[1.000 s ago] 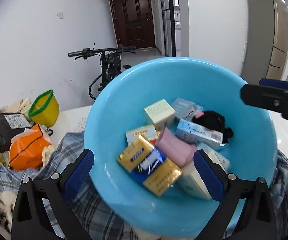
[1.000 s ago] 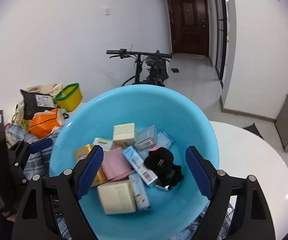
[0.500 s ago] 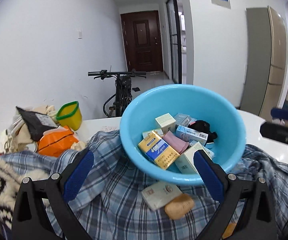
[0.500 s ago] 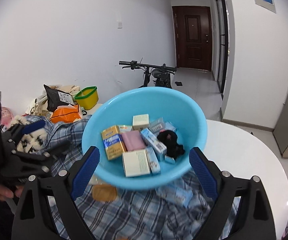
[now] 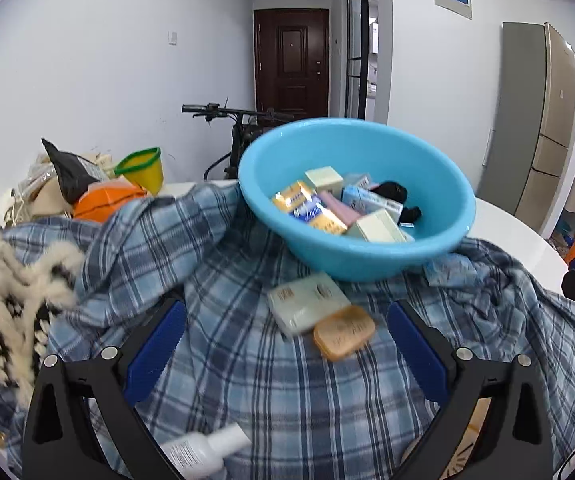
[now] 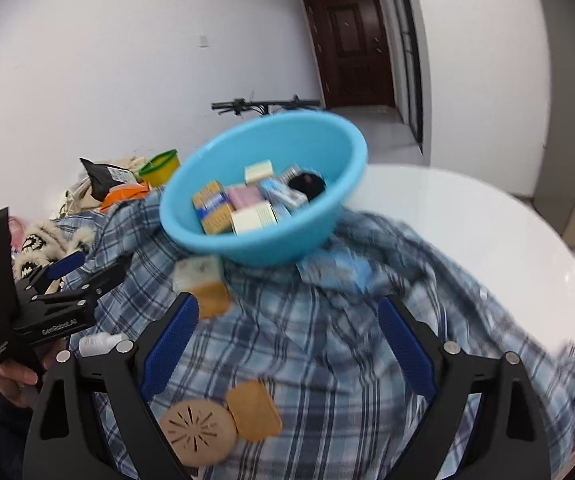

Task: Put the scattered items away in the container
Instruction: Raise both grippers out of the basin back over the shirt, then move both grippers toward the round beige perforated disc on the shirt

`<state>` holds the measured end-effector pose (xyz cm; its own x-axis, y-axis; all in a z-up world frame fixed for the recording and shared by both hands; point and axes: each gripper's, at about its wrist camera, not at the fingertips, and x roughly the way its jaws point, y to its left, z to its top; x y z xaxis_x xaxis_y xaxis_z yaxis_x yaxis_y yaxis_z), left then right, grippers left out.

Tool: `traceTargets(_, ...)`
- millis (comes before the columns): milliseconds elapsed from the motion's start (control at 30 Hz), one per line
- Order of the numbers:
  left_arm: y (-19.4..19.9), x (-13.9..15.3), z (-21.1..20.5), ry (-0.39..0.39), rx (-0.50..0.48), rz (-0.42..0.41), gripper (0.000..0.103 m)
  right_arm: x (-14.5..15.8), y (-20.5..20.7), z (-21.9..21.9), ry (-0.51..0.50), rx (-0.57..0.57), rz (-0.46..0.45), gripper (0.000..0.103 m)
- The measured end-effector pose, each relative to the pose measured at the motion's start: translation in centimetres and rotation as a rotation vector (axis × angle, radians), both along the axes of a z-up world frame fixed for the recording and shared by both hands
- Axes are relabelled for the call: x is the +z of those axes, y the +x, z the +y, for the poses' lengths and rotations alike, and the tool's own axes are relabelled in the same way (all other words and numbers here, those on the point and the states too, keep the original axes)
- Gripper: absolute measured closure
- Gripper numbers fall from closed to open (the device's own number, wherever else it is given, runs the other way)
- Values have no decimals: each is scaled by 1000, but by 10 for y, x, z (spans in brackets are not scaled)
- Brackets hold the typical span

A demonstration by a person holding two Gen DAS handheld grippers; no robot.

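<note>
A light blue basin [image 5: 439,184] [image 6: 327,148] sits on a blue plaid shirt [image 5: 271,380] [image 6: 327,344] and holds several small boxes, a pink pouch and a black item. In front of it lie a white packet [image 5: 305,302] and a tan soap-like bar [image 5: 343,332]. My left gripper [image 5: 286,344] is open and empty above the shirt, short of these. My right gripper [image 6: 287,344] is open and empty; a round tan disc [image 6: 197,432] and a tan bar [image 6: 253,410] lie below it. A blue packet [image 6: 333,270] lies by the basin. A white bottle [image 5: 203,452] lies near.
A fuzzy black-and-white garment [image 5: 3,280], an orange bag [image 5: 103,200], a black pouch [image 5: 69,170] and a yellow cup [image 5: 143,168] crowd the left. The white round table [image 6: 487,232] extends right. A bicycle [image 5: 239,128] stands behind.
Both grippers have pulled back and away from the basin, which now looks smaller and farther. Loose items on the shirt have come into view.
</note>
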<state>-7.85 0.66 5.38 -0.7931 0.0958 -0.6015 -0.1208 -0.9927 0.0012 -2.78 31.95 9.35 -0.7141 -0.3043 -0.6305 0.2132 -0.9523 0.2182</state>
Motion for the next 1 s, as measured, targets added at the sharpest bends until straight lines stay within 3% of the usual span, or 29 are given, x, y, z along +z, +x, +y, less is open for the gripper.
traceTargets(167, 8, -10, 2, 10, -19, -16, 1, -10, 4, 7, 17, -49, 1, 12)
traceTargets(267, 8, -10, -1, 18, -14, -8, 1, -7, 12, 6, 48, -104, 84, 12)
traceTargets(400, 16, -6, -5, 38, 16, 69, 1, -2, 23, -1, 77, -142, 203, 12)
traceTargets(467, 19, -6, -5, 36, 16, 87, 1, -1, 24, -6, 85, -131, 219, 6)
traceTargets(700, 27, -12, 2, 24, -35, 44, 1, -22, 25, -22, 88, 42, 91, 6)
traceTargets(867, 39, -27, 19, 26, -228, -96, 1, -45, 38, -32, 84, 215, -29, 6)
traceTargets(1000, 50, -38, 36, -18, -331, -154, 1, -60, 55, -43, 80, 357, -89, 6)
